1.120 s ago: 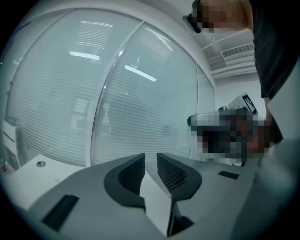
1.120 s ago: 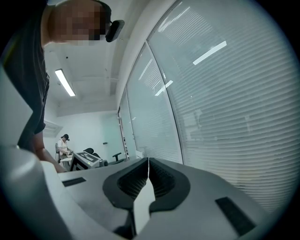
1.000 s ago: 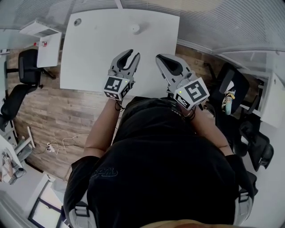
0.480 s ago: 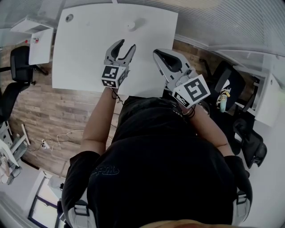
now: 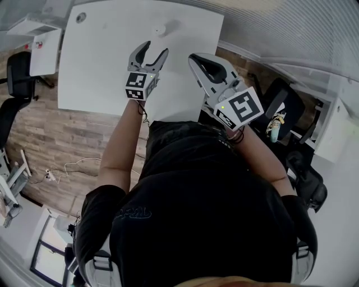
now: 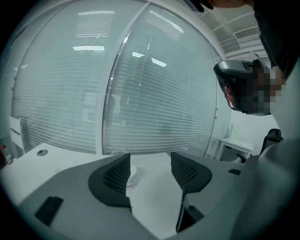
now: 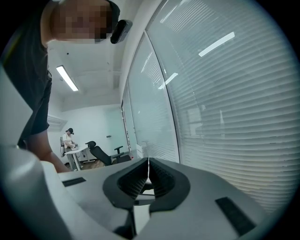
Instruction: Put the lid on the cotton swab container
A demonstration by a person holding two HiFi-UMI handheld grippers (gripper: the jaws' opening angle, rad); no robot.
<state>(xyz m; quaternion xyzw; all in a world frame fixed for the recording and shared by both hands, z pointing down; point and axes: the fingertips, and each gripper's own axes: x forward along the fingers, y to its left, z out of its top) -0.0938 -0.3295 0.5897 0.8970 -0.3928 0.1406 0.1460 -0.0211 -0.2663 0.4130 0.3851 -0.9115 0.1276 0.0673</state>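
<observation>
A small round white cotton swab container (image 5: 160,31) stands near the far edge of the white table (image 5: 95,67). In the left gripper view the container (image 6: 132,175) peeks out from behind the left jaw, some way ahead. My left gripper (image 5: 149,51) (image 6: 150,165) hovers over the table short of it, open. Its jaws have just been opening and nothing is between them. My right gripper (image 5: 194,58) (image 7: 148,169) hangs by the table's right edge, shut and empty. I cannot make out a separate lid.
A round grommet (image 5: 82,17) sits in the table's far left corner. A glass wall with blinds (image 6: 154,84) runs behind the table. Office chairs (image 5: 283,106) stand at the right, and a small side table (image 5: 44,45) and chair at the left. A person (image 7: 68,139) sits far off.
My left gripper has moved forward over the table toward the container and its jaws have spread wider. The right gripper has shifted a little and stays shut.
</observation>
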